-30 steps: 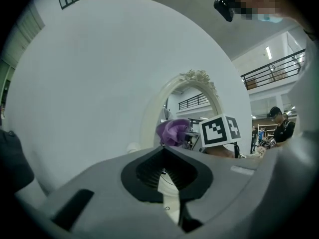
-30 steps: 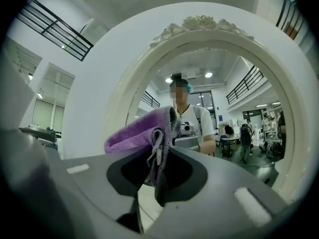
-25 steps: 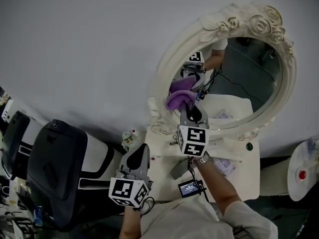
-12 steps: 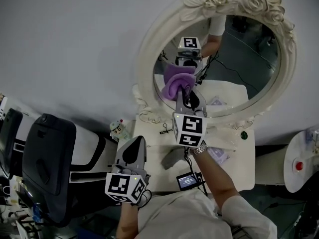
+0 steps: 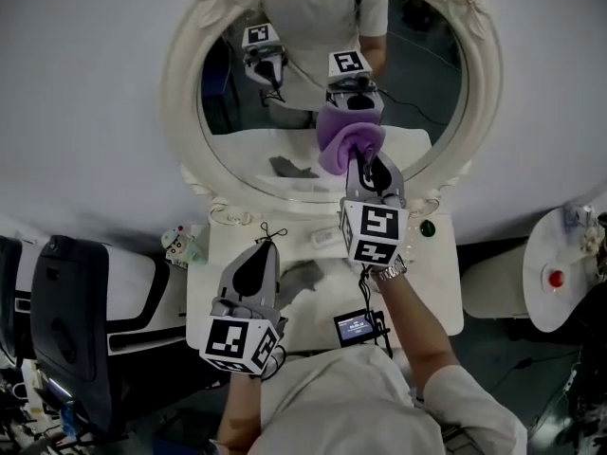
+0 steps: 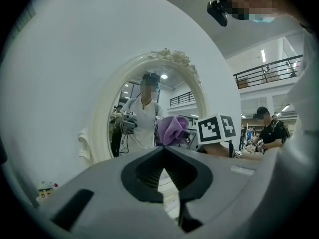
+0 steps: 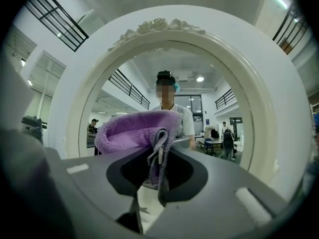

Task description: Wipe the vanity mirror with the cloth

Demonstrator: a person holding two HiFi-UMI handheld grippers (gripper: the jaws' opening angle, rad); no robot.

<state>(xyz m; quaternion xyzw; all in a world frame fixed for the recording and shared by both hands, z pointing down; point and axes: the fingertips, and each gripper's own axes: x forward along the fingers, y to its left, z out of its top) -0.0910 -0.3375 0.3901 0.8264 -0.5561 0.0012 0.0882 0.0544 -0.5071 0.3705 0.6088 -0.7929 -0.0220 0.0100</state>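
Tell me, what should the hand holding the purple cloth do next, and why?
Probably sweep the cloth sideways across the mirror. The right gripper is shut on the cloth, which seems pressed low in the middle; most of the glass lies beyond it.

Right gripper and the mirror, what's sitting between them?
Only the cloth, clamped in the right gripper and bunched against the mirror. The head view shows it; the right gripper view shows the clamp.
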